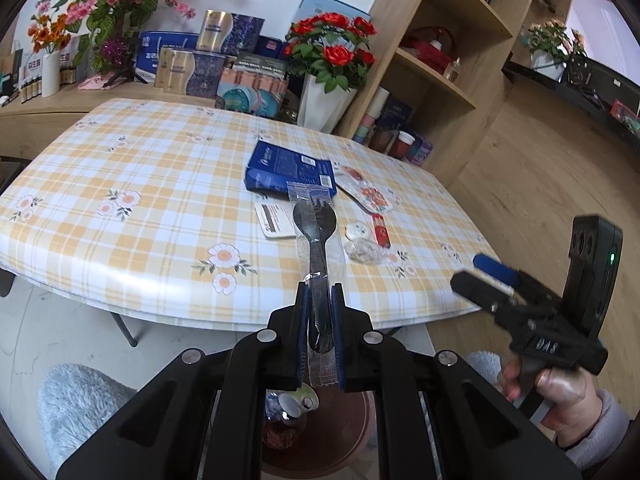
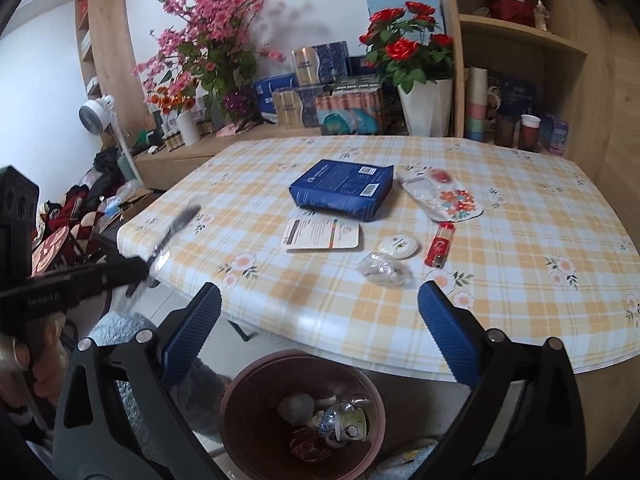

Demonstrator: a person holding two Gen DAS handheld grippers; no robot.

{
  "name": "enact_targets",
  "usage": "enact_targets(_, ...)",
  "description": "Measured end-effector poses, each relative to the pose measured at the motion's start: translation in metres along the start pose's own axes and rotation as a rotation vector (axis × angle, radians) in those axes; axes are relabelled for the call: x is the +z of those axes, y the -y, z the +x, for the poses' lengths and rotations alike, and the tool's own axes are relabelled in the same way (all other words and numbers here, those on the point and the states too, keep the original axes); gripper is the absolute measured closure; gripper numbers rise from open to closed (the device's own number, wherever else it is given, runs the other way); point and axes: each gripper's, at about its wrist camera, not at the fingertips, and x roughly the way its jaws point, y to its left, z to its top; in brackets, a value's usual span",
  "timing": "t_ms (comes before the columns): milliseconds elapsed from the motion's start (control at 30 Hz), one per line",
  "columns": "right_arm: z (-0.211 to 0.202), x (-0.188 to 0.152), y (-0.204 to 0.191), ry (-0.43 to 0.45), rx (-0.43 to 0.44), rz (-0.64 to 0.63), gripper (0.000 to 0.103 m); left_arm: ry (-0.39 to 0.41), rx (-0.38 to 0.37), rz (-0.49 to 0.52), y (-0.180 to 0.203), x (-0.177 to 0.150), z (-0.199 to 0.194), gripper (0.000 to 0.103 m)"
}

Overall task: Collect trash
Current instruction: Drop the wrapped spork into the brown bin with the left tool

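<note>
My left gripper [image 1: 320, 300] is shut on a black plastic fork in a clear wrapper [image 1: 314, 236], held above the brown trash bin [image 1: 344, 436] at the table's near edge. The fork also shows blurred in the right wrist view [image 2: 176, 224]. My right gripper [image 2: 318, 308] is open and empty above the bin [image 2: 248, 396], which holds several scraps. On the checked table [image 2: 520, 240] lie a blue packet [image 2: 344, 190], a white card [image 2: 322, 234], a round white lid [image 2: 400, 246], a crumpled clear wrapper [image 2: 384, 268], a red lighter [image 2: 440, 244] and a floral wrapper [image 2: 444, 196].
Boxes and flower vases [image 2: 426, 106] stand behind the table. A wooden shelf unit [image 2: 520, 80] is at the right. Grey fluffy stools [image 1: 76, 404] sit beside the bin. Clutter [image 2: 80, 208] lies on the floor at left.
</note>
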Motion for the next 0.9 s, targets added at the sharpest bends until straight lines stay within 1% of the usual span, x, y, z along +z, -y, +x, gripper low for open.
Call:
enact_targets(67, 0.000, 0.000, 0.002, 0.010, -0.035, -0.001, 0.006, -0.012, -0.004, 0.010, 0.004, -0.004, 0.004, 0.092)
enact_targets(200, -0.002, 0.000, 0.012, 0.037, -0.072, 0.018, 0.006, -0.043, -0.013, 0.030, 0.010, -0.012, 0.013, 0.092)
enact_targets(333, -0.005, 0.001, 0.018, 0.055, -0.067, 0.036, 0.006, -0.093, -0.039, 0.030, 0.015, -0.020, 0.022, 0.092)
enact_targets(433, -0.007, 0.001, 0.022, 0.058, -0.048, 0.047, 0.006, -0.113, -0.049, 0.042, 0.019, -0.025, 0.026, 0.092)
enact_targets(567, -0.008, 0.000, 0.020, 0.069, -0.073, 0.018, 0.006, -0.141, -0.059, 0.047, 0.023, -0.027, 0.031, 0.091)
enact_targets(633, -0.007, -0.001, 0.020, 0.067, -0.069, 0.018, 0.006, -0.150, -0.063, 0.043, 0.024, -0.028, 0.034, 0.079)
enact_targets(667, -0.006, -0.001, 0.020, 0.066, -0.070, 0.021, 0.006, -0.150, -0.065, 0.036, 0.023, -0.029, 0.034, 0.067)
enact_targets(700, -0.006, -0.002, 0.020, 0.066, -0.075, 0.023, 0.006, -0.147, -0.062, 0.032, 0.022, -0.029, 0.034, 0.061)
enact_targets(733, -0.004, -0.003, 0.021, 0.065, -0.083, 0.025, 0.006, -0.141, -0.055, 0.026, 0.021, -0.029, 0.033, 0.060)
enact_targets(767, -0.003, -0.004, 0.021, 0.061, -0.084, 0.026, 0.006, -0.136, -0.042, 0.017, 0.019, -0.029, 0.033, 0.057)
enact_targets(800, -0.002, -0.005, 0.022, 0.055, -0.085, 0.028, 0.006, -0.134, -0.029, 0.010, 0.017, -0.028, 0.033, 0.051)
enact_targets(833, -0.001, -0.006, 0.022, 0.052, -0.088, 0.032, 0.006, -0.130, -0.015, 0.001, 0.015, -0.027, 0.033, 0.049)
enact_targets(900, 0.001, -0.009, 0.025, 0.049, -0.089, 0.050, 0.006, -0.119, 0.014, -0.022, 0.009, -0.026, 0.032, 0.041)
